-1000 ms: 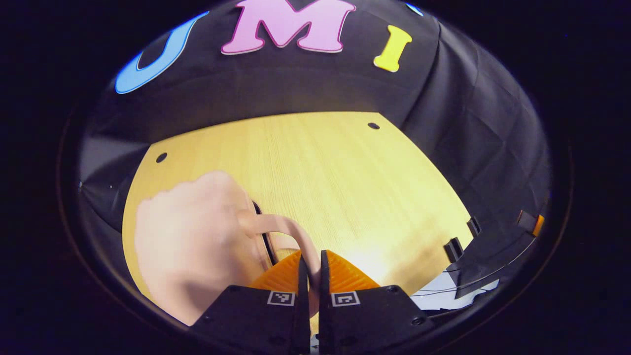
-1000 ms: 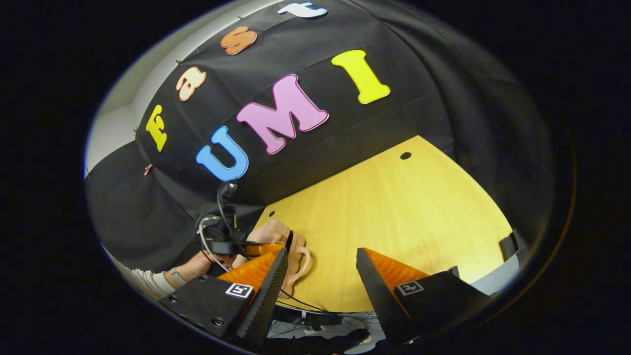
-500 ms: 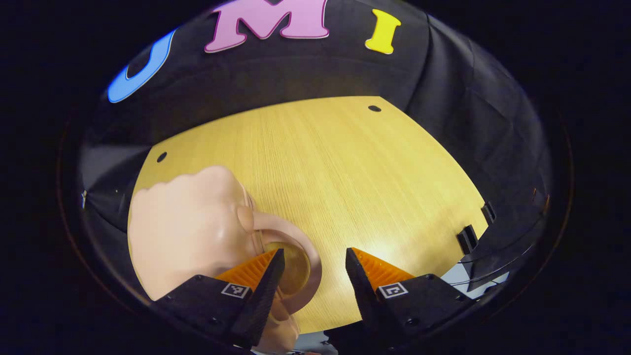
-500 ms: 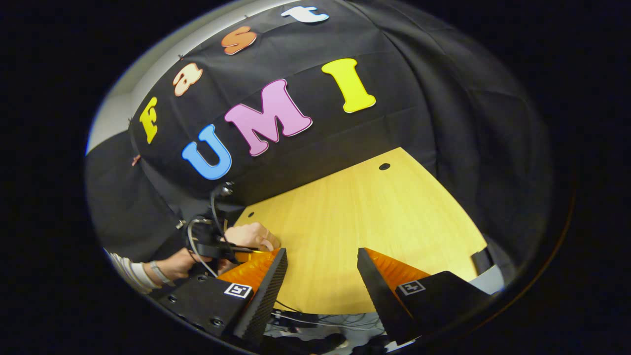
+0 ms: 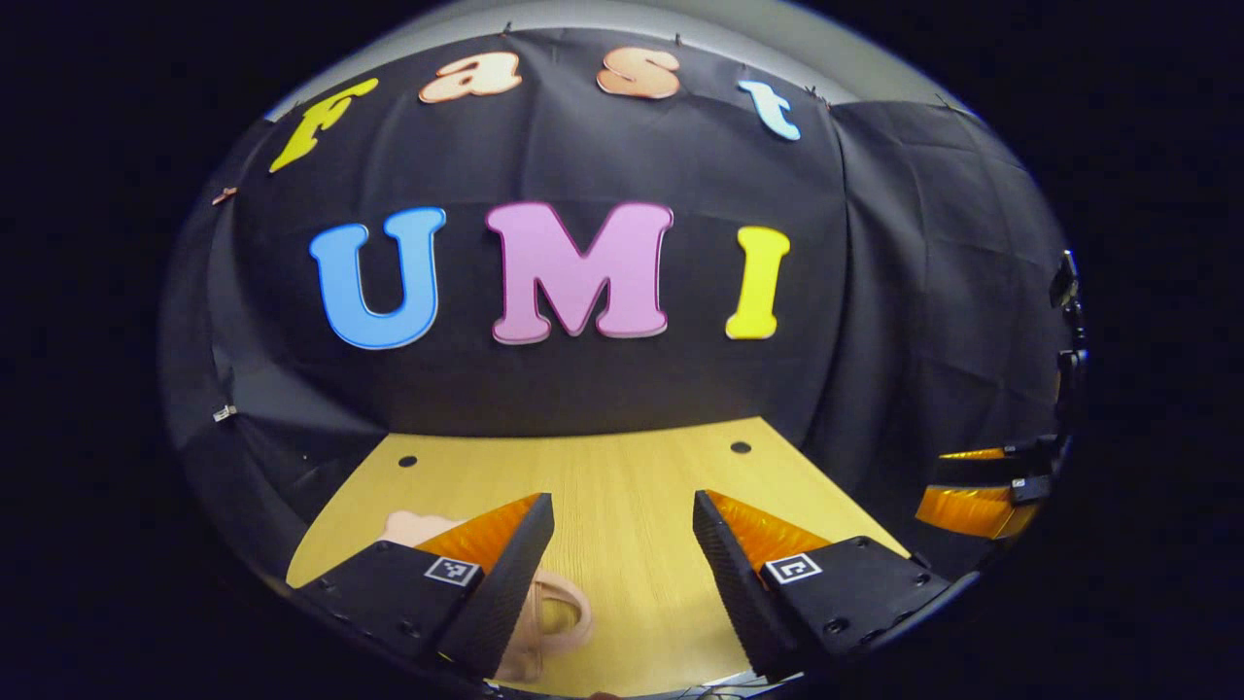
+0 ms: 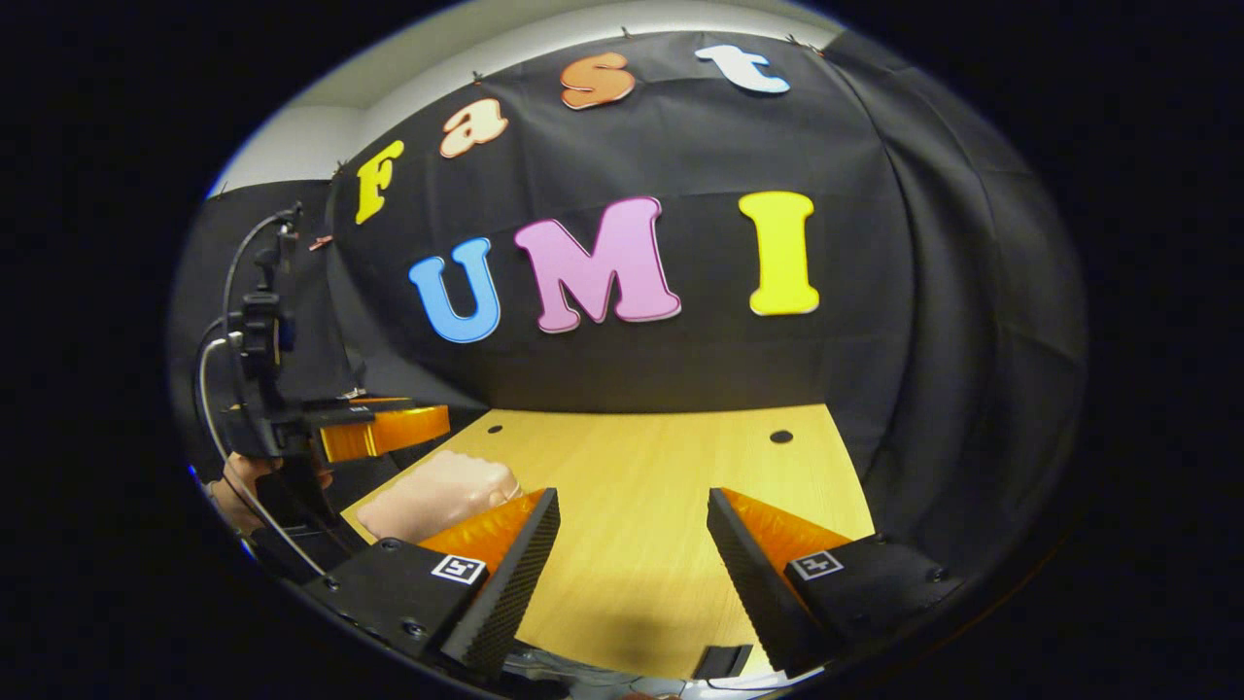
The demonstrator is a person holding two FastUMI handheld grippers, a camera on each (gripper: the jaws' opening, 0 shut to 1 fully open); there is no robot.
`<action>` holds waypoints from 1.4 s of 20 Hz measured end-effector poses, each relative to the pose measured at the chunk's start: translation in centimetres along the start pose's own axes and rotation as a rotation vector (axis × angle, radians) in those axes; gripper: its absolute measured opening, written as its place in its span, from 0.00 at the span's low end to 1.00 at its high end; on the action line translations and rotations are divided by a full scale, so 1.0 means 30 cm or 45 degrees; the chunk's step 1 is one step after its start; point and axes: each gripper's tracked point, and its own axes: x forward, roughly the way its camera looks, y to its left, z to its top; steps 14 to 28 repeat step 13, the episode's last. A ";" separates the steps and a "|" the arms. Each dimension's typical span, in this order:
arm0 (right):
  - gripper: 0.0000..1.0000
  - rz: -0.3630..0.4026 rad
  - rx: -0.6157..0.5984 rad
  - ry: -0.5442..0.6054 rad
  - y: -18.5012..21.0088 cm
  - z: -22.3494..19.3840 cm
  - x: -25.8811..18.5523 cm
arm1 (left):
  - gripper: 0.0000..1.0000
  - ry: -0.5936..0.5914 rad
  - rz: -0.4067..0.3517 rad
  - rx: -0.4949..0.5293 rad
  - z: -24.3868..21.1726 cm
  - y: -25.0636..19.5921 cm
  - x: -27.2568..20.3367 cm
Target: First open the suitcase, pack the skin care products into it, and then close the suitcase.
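On the table [image 5: 622, 486] your left tongs [image 5: 622, 544] and right tongs [image 6: 632, 544] gaped empty above the closed suitcase [image 6: 437, 496]; nudging its handle [image 5: 564, 612] could have shifted it.

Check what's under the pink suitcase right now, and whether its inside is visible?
The pink suitcase lies closed on the wooden table, near the left edge. Only bare tabletop shows around it. Its shell hides the inside and the spot beneath. Both grippers, left and right, hang open above.

The table [image 6: 661, 506] has a pale wood-grain top with a smooth, slightly shiny finish. The pink suitcase [image 6: 437, 496] looks like smooth moulded plastic, softly glossy, and the booth wall [image 5: 583, 389] is matt black cloth, creased.
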 end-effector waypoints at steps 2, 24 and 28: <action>0.97 0.015 -0.034 -0.089 0.058 0.099 -0.017 | 0.96 -0.085 0.011 0.009 0.065 0.015 -0.054; 0.96 -0.211 -0.178 -0.361 0.214 0.365 -0.134 | 0.95 -0.483 -0.006 0.072 0.333 0.098 -0.261; 0.96 -0.211 -0.178 -0.361 0.214 0.365 -0.134 | 0.95 -0.483 -0.006 0.072 0.333 0.098 -0.261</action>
